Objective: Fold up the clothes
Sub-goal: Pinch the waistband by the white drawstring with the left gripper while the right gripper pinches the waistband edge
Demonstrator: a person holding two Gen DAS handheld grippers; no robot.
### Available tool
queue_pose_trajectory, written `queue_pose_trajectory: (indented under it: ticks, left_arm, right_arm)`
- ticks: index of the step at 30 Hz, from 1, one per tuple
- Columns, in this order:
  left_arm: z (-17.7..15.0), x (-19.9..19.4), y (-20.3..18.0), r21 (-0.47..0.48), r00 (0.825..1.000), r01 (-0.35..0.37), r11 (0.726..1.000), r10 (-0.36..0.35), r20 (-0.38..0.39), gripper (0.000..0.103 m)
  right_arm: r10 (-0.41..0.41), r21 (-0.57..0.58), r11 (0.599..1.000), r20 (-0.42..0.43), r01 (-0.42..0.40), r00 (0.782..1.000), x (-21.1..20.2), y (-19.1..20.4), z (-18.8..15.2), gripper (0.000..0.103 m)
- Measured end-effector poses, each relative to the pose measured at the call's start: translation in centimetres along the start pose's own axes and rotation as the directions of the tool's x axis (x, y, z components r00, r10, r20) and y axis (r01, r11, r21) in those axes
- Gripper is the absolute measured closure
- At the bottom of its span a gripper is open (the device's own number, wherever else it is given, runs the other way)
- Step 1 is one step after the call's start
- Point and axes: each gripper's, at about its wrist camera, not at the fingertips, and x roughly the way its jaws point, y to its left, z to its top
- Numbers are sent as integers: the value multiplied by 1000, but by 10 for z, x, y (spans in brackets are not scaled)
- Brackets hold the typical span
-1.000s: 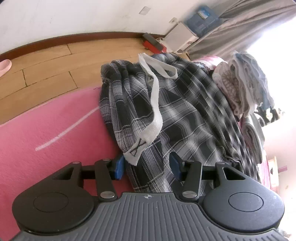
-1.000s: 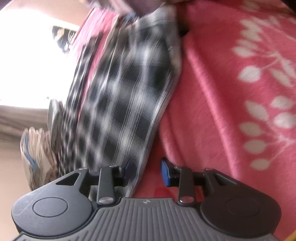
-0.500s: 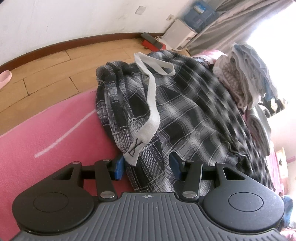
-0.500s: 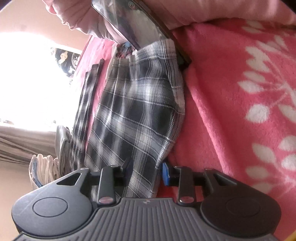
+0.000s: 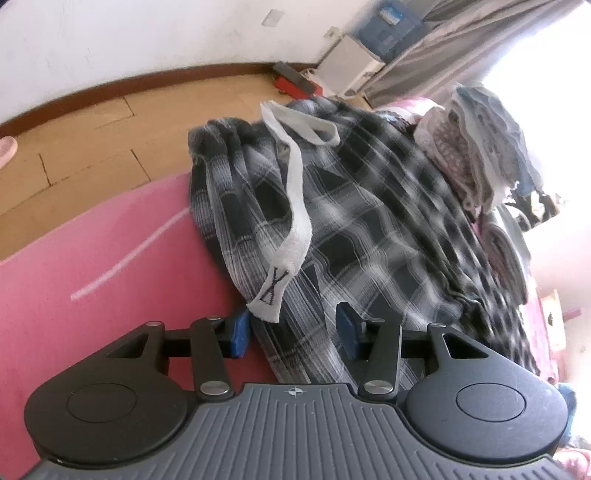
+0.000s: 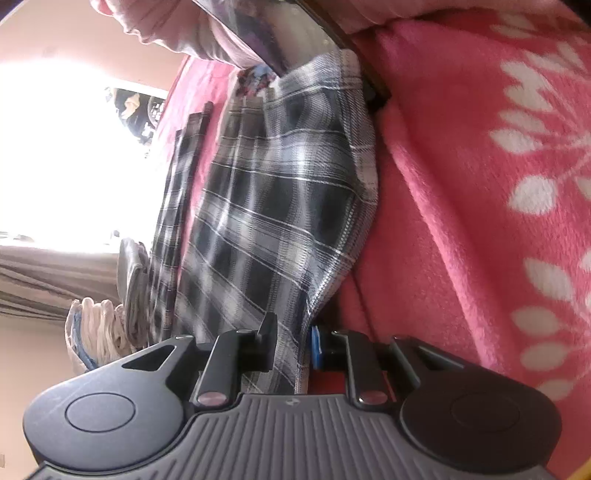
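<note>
On the pink blanket (image 5: pixel 110 258) lie the checked pants (image 5: pixel 369 229), spread long so they can be folded. One end is bunched where the waist is, and a white string (image 5: pixel 295 221) from the waist hangs down over the cloth. I think the pants were laid flat like this so both ends can be picked up at once.

The left tool (image 5: pixel 295 328) sits low at the waist end. Its two blue pads stand apart, with the edge of the pants and the tip of the white string between them. The pads do not press the cloth, so this tool is loose and grasps nothing yet. It looks like it is waiting to pinch the waist.

The right tool (image 6: pixel 291 343) is at the other end, right at the side edge of the pants (image 6: pixel 280 206). Its jaws are closing, and the edge of the cloth is between them. The pads look like they are just touching the cloth now, so it has a pinch on the pants.

Beside the pants, a pile of clothes (image 5: pixel 480 155) is stacked. A dark flat thing (image 6: pixel 295 29) lies by the far end of the pants; I cannot tell what it is.
</note>
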Motion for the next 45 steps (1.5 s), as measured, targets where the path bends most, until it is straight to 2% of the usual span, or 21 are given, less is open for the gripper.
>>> queue_pose_trajectory:
  ticks: [6, 10, 13, 17, 20, 29, 38, 41, 45]
  left_arm:
    - [9, 14, 3, -59, 999, 34, 998, -33, 4, 55]
    - [9, 19, -2, -44, 999, 29, 999, -28, 16, 55]
    - [6, 18, -6, -19, 1000, 5, 1000, -4, 28, 64]
    - [8, 15, -2, -52, 999, -15, 999, 17, 31, 79]
    - [8, 14, -3, -38, 999, -30, 999, 31, 30, 83]
    - [3, 17, -11, 43, 996, -75, 996, 73, 44, 84]
    - [5, 17, -11, 47, 996, -79, 996, 78, 35, 83]
    - [4, 17, -12, 50, 996, -85, 995, 83, 39, 82]
    - [2, 15, -15, 66, 994, -93, 994, 89, 56, 84]
  right_arm:
    - [-4, 10, 1000, -4, 4, 1000, 2, -2, 1, 85]
    - [-7, 10, 1000, -2, 7, 1000, 1, -2, 1, 87]
    - [-12, 7, 1000, -1, 12, 1000, 2, -1, 1, 87]
    - [-20, -29, 999, -3, 20, 1000, 4, 5, 3, 85]
    - [-23, -40, 999, -4, 23, 1000, 5, 6, 4, 84]
    - [-32, -34, 999, -10, 31, 999, 6, 4, 6, 88]
    - [-63, -96, 993, -7, 63, 998, 5, 11, 5, 89]
    - [-85, -129, 988, 0, 84, 996, 4, 15, 4, 91]
    - [-89, -127, 988, 12, 90, 996, 0, 15, 5, 101]
